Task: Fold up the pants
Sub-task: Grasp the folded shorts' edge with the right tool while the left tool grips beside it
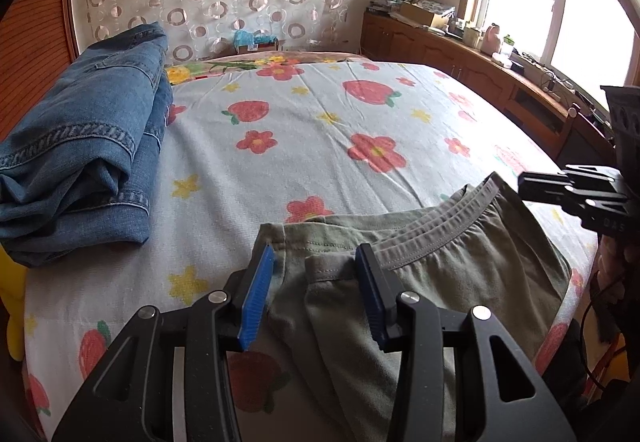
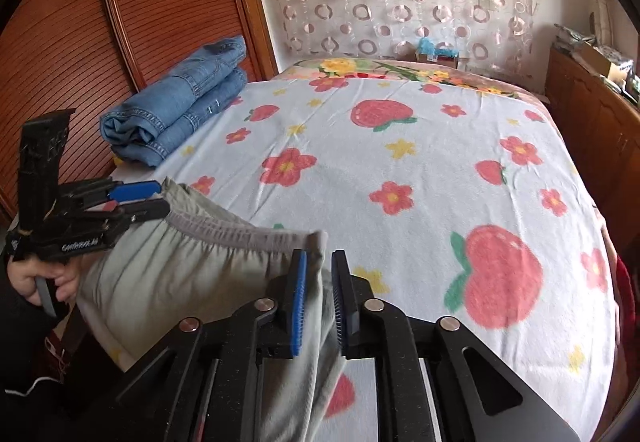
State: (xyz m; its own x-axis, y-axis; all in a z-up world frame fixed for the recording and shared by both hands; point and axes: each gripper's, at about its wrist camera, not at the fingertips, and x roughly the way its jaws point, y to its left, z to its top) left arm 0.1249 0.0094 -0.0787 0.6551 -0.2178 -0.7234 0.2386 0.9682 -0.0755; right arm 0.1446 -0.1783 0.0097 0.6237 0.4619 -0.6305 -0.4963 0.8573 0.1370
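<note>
Left wrist view: the grey-green pants [image 1: 420,262] lie at the near edge of the bed [image 1: 320,122], waistband toward the headboard; the left gripper [image 1: 316,294] points forward over them, its blue-padded fingers [image 1: 256,298] spread wide with a fold of the cloth lying between them — whether they pinch anything cannot be told; folded blue jeans [image 1: 80,146] sit stacked at the bed's left side; the right gripper [image 1: 576,194] enters from the right edge, just beside the waistband, its fingers not readable here.

Right wrist view: the right gripper [image 2: 320,302] has its fingers nearly closed on the pants [image 2: 192,274] below the waistband corner; the left gripper [image 2: 136,198] — held in a hand [image 2: 44,278] — meets the waistband's far end, fingers apart; the jeans [image 2: 180,110] rest against a wooden slatted door [image 2: 120,22].
</note>
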